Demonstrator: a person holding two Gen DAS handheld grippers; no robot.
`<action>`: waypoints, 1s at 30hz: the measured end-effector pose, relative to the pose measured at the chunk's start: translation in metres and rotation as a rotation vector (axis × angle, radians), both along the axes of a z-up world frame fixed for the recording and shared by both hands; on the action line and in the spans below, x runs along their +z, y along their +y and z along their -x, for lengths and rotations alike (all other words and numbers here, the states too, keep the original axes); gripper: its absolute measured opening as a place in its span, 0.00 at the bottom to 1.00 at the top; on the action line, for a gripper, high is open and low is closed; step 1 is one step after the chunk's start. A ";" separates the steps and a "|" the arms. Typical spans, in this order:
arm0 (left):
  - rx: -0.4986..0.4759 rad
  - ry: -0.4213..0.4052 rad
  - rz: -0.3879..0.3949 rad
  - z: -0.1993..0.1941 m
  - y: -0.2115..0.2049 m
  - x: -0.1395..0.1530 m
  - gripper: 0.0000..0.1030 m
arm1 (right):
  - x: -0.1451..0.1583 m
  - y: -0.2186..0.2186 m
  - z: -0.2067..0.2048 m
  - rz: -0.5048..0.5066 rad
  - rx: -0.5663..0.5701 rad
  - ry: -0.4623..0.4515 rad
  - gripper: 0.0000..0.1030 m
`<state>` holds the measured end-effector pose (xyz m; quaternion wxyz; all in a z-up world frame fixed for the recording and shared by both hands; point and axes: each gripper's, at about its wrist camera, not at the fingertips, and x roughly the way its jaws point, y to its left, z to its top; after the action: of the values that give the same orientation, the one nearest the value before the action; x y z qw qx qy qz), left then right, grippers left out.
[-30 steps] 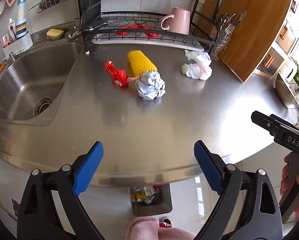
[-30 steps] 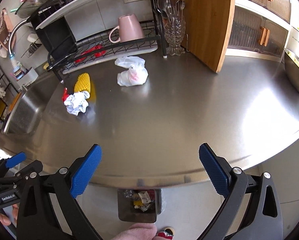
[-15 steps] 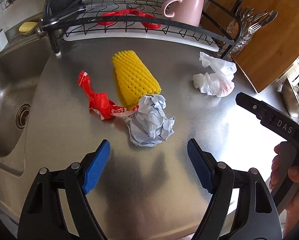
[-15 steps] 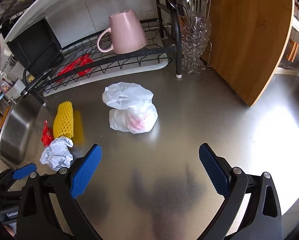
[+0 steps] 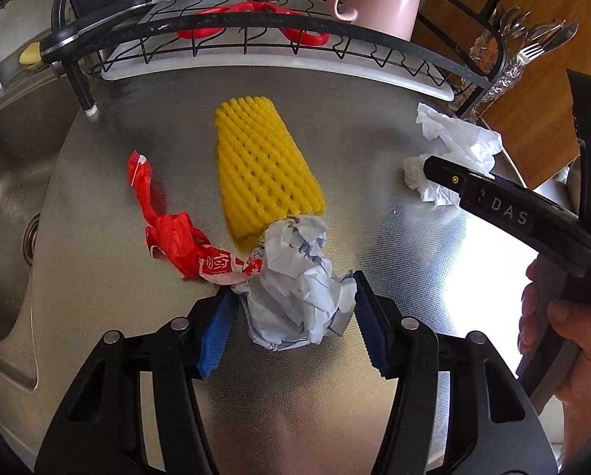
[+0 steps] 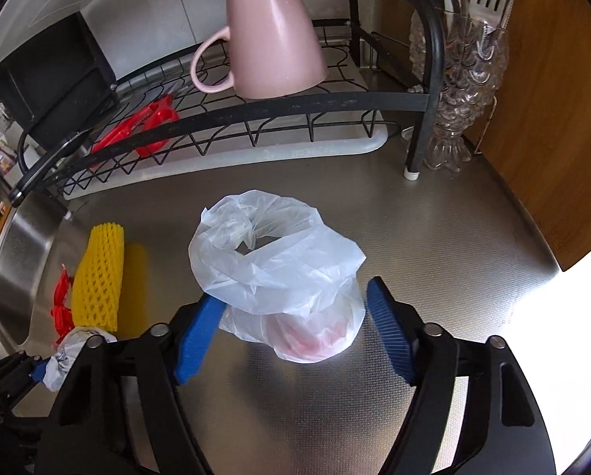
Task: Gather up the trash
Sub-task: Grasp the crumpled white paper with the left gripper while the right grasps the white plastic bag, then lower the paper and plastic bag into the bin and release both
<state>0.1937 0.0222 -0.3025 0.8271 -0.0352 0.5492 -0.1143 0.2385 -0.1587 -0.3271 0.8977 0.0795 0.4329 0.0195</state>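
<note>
Two claws are working at once here: my left claw [image 5: 291, 316] is sitting spread around the crumpled paper ball [image 5: 299, 297], my right claw [image 6: 291, 328] spread around the white plastic bag [image 6: 279, 277] on the tabletop [image 6: 453, 245]. Both are looking light and squishy, so I'm pinching mid-bulk. Farther back, the red wrapper [image 5: 169, 233] and yellow foam net [image 5: 264, 170] are waiting.

A crumpled pale paper ball [image 5: 297, 285] sits nearest on the steel counter, a twisted red wrapper [image 5: 177, 233] touching its left, a yellow foam net [image 5: 264, 166] lying behind — the white plastic bag [image 6: 283, 277] slumps further right.
</note>
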 end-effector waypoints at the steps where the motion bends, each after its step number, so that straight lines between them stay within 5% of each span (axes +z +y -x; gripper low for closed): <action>1: 0.002 -0.001 0.004 0.001 0.000 0.001 0.51 | -0.001 0.002 0.000 0.009 0.007 0.004 0.58; 9: -0.002 -0.044 -0.001 0.019 -0.003 0.017 0.48 | 0.001 0.001 0.012 0.009 0.038 -0.004 0.36; 17: 0.003 -0.079 -0.018 0.083 -0.017 0.029 0.48 | 0.014 -0.004 0.070 -0.019 0.075 -0.039 0.35; 30: -0.002 -0.092 -0.037 0.228 -0.037 0.036 0.48 | 0.020 -0.019 0.224 -0.008 0.119 -0.030 0.35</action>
<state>-0.0345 -0.0148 -0.2666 0.8518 -0.0140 0.5128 -0.1066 0.0146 -0.1775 -0.3069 0.9010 0.0570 0.4234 0.0759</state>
